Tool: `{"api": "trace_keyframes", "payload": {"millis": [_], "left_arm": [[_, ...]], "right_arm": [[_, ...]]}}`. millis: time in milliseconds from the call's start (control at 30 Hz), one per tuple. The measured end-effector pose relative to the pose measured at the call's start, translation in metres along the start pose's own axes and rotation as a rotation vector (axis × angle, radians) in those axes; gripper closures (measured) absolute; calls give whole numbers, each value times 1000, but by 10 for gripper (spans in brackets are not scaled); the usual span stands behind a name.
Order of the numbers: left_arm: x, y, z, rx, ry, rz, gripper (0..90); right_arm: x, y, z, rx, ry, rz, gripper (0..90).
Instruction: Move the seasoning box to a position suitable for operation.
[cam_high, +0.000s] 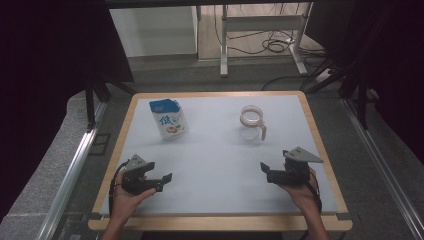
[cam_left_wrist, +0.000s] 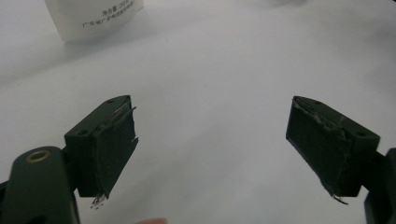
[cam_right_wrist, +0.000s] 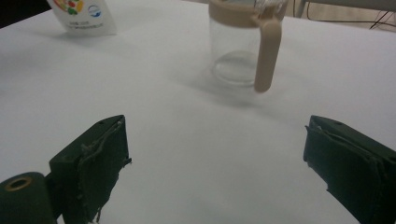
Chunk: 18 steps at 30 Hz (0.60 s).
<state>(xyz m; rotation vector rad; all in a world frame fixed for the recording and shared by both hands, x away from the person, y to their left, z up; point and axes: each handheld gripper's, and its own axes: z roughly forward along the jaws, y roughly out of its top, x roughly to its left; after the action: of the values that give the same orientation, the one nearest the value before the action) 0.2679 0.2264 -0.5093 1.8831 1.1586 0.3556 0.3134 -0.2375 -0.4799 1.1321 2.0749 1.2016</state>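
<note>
A white and blue carton (cam_high: 169, 119) with fruit printed on it stands upright at the back left of the pale table mat (cam_high: 220, 155). A clear glass jug (cam_high: 251, 123) with a beige rim and handle stands at the back right. My left gripper (cam_high: 164, 182) rests near the front left edge, held by a hand, open with nothing between its fingers. My right gripper (cam_high: 267, 173) sits at the front right, also open and holding nothing. In the left gripper view the left gripper (cam_left_wrist: 210, 149) faces bare mat, with the carton (cam_left_wrist: 93, 16) far off. The right gripper (cam_right_wrist: 215, 168) faces the jug (cam_right_wrist: 240, 46), and the carton (cam_right_wrist: 81, 16) is beyond.
A wooden border (cam_high: 320, 140) frames the mat. Metal rails (cam_high: 75, 165) run along both sides of the table. Behind it, a white desk frame (cam_high: 260, 30) and loose cables (cam_high: 275, 45) lie on the floor. Dark curtains hang left and right.
</note>
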Motion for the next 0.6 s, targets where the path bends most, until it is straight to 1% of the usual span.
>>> {"api": "trace_keyframes", "payload": {"millis": [33, 67, 100, 167, 233, 267, 300, 333, 400, 433, 467, 500, 533, 567, 600], "left_arm": [[0, 0, 0, 0, 0, 0, 161], [2, 0, 1, 1, 0, 2, 161], [3, 0, 3, 1, -1, -6, 164], [4, 0, 3, 3, 1, -3, 165], [5, -1, 3, 3, -4, -13, 165], [6, -1, 3, 3, -3, -14, 165], [6, -1, 3, 3, -3, -14, 165], [7, -2, 2, 1, 1, -20, 165], [8, -2, 2, 0, -5, -28, 165], [9, -2, 2, -2, -6, -26, 164], [9, -1, 2, -1, -7, -27, 164], [10, -1, 3, -2, -8, -29, 163], [10, -1, 3, 0, -9, -32, 161], [11, -1, 4, 1, -9, -35, 159], [11, -1, 4, 1, -9, -35, 157]], "right_arm": [[-1, 5, 3, 2, -5, -8, 71], [-1, 5, 3, 2, -5, -8, 71], [-6, 16, 11, 1, -6, -15, 71], [-11, 23, 19, 3, -8, -7, 71], [-17, 30, 32, 7, 19, 13, 71], [-19, 33, 38, 10, 17, 14, 71], [-20, 38, 45, 14, 11, 4, 71], [-21, 41, 49, 15, 7, 3, 71], [-24, 47, 56, 17, 3, 10, 72], [-25, 49, 59, 10, 11, 13, 71], [-26, 53, 63, 31, 6, 9, 68], [-26, 58, 65, 43, -20, -11, 67], [-26, 64, 67, 41, -27, -20, 66], [-26, 70, 68, 36, -29, -20, 66], [-26, 70, 68, 36, -29, -20, 66]]}}
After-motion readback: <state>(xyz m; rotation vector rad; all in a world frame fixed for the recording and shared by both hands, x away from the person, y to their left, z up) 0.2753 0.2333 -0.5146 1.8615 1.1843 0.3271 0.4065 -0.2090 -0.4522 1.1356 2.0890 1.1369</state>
